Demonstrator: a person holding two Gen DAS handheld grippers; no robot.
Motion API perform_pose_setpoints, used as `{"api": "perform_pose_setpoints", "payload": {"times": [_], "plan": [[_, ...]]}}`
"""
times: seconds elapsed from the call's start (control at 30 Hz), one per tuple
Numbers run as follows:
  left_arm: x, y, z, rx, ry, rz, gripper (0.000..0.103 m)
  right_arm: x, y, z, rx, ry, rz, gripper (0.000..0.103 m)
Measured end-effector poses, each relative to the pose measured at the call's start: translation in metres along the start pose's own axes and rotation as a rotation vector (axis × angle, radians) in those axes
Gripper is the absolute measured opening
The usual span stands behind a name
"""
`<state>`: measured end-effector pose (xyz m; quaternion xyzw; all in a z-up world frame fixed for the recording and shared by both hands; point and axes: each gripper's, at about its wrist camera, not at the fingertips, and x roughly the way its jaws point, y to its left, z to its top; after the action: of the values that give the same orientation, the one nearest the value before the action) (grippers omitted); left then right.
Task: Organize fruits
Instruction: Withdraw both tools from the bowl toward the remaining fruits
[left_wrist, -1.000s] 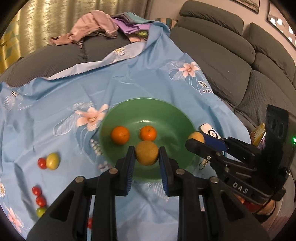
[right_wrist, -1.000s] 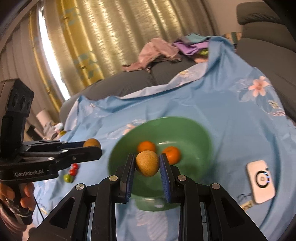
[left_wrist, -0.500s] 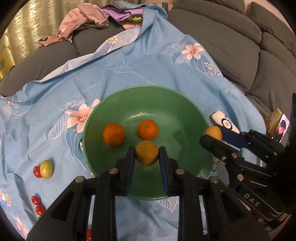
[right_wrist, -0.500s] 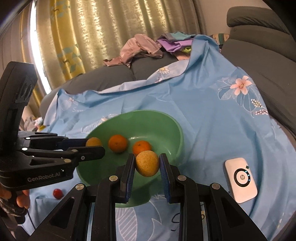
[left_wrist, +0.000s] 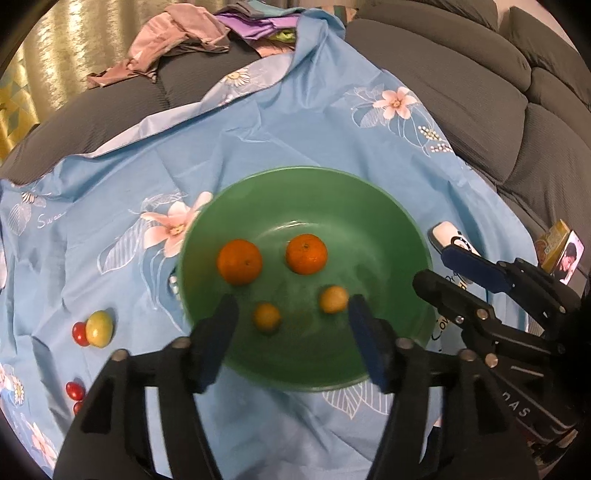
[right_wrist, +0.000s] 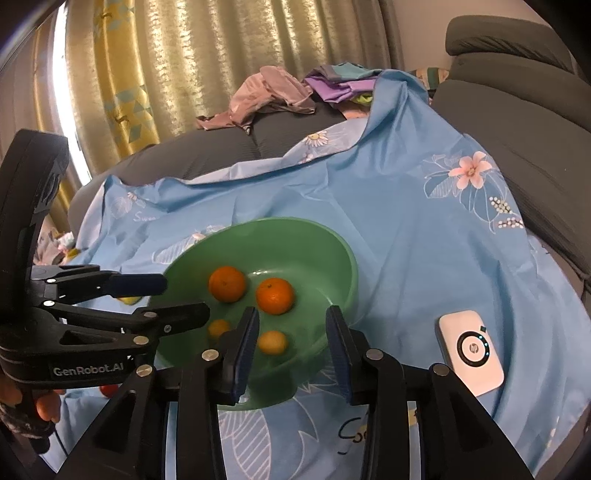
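Hovering: left gripper (left_wrist: 290, 332) and right gripper (right_wrist: 291, 349) both hang over the near rim of the green bowl (left_wrist: 369, 206); jaws spread wide, holding nothing
Bowl content: two oranges (left_wrist: 239, 261); two small yellow fruits (left_wrist: 266, 316), lying apart on the bottom
Outside: one yellow fruit (left_wrist: 99, 328) and three red tomatoes (left_wrist: 79, 333) on the blue cloth (left_wrist: 258, 122), at left
Around: white device (right_wrist: 471, 350) just right of the bowl; clothes pile (right_wrist: 266, 96) far behind

We see a grey sofa (left_wrist: 461, 96) draped with a blue floral sheet (left_wrist: 295, 122). On the sheet lie a green bowl (left_wrist: 369, 206), a white device (right_wrist: 471, 350), a yellow fruit (left_wrist: 99, 328) and what may be cherry tomatoes (left_wrist: 74, 389). Clothes (left_wrist: 173, 40) sit on the sofa.
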<state>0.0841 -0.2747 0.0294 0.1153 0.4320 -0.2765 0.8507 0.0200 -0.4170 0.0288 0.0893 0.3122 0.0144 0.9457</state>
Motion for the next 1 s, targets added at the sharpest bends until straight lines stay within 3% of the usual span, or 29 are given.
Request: {"api": "perform_pose_setpoints", "payload": {"times": [0.2, 0.67, 1.0], "plan": [[-0.030, 0.024, -0.020, -0.062, -0.028, 0.033, 0.079, -0.011, 0.007, 0.000, 0.014, -0.018, 0.046, 0.038], [-0.100, 0.099, -0.112, -0.240, -0.052, 0.173, 0.079, -0.019, 0.076, -0.009, -0.086, 0.034, 0.187, 0.038], [-0.122, 0.128, -0.160, -0.311, -0.054, 0.182, 0.079, -0.020, 0.134, -0.017, -0.192, 0.078, 0.266, 0.038]]}}
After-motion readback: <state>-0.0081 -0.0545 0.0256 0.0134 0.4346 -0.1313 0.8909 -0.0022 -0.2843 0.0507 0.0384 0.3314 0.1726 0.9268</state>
